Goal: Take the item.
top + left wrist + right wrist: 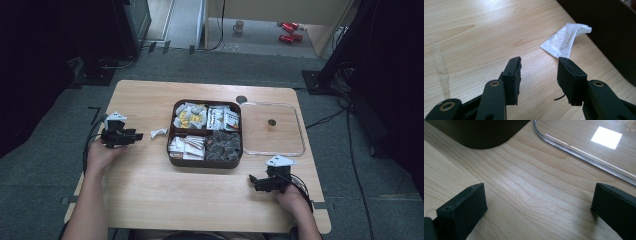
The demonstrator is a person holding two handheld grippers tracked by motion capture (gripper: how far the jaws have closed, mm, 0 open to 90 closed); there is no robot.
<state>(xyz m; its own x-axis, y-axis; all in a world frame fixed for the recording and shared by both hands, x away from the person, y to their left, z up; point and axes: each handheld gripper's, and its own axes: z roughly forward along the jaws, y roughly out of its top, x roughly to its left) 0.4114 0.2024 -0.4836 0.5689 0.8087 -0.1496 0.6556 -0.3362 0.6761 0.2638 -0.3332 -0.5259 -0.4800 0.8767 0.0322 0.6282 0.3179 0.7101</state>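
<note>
Left of centre on the pale wooden counter (150, 200), a small white printed sachet (159, 133) is lying loose beside the dark four-compartment tray (172, 161), awaiting sorting. Left gripper (136, 136) is facing it, jaws parted, empty. Right gripper (253, 180) is idling at lower right, jaws wide, empty.

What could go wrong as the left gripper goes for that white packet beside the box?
The white packet lies flat on the table, so the left gripper might slide over it or push it against the brown box. The clear lid lies close to the right gripper, which could bump it.
</note>
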